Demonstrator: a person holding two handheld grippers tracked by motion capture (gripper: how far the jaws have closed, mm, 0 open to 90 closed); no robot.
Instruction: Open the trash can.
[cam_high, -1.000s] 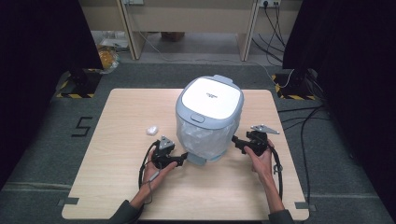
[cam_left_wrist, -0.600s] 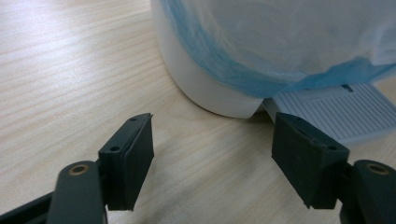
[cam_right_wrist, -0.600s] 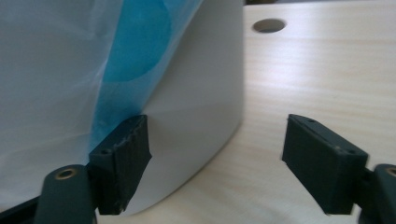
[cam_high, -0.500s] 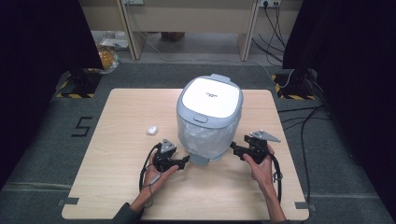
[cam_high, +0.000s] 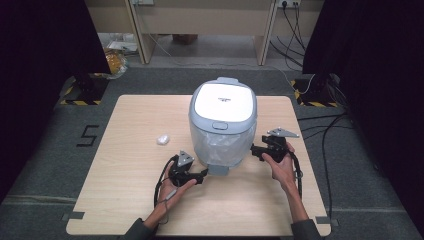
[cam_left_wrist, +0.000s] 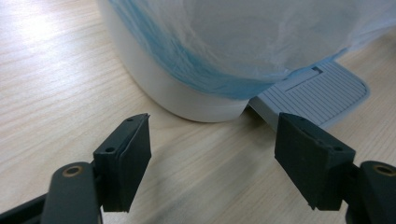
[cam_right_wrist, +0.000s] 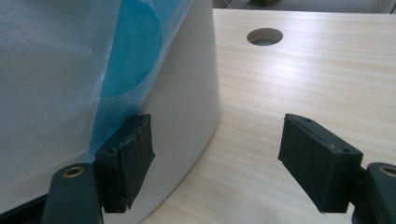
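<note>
A: High view first. Saw the pedal bin at frame centre on the table, lid down, bag liner hanging over its front. Left gripper low, just left of the pedal; compared with half a second back, hardly shifted.

B: And the right gripper?

A: Right of centre, beside the bin wall, a little higher in frame than a second ago. Small white scrap left alone, mid-left.

B: Left gripper view?

A: Jaws spread, just opened wider, nothing between them. Pedal at right of centre, ahead of the right-hand jaw. Probably lining up to press it.

B: Right gripper view?

A: Jaws wide apart too, empty; left-hand jaw close against the bin wall, contact unclear. Perhaps steadying.
</note>
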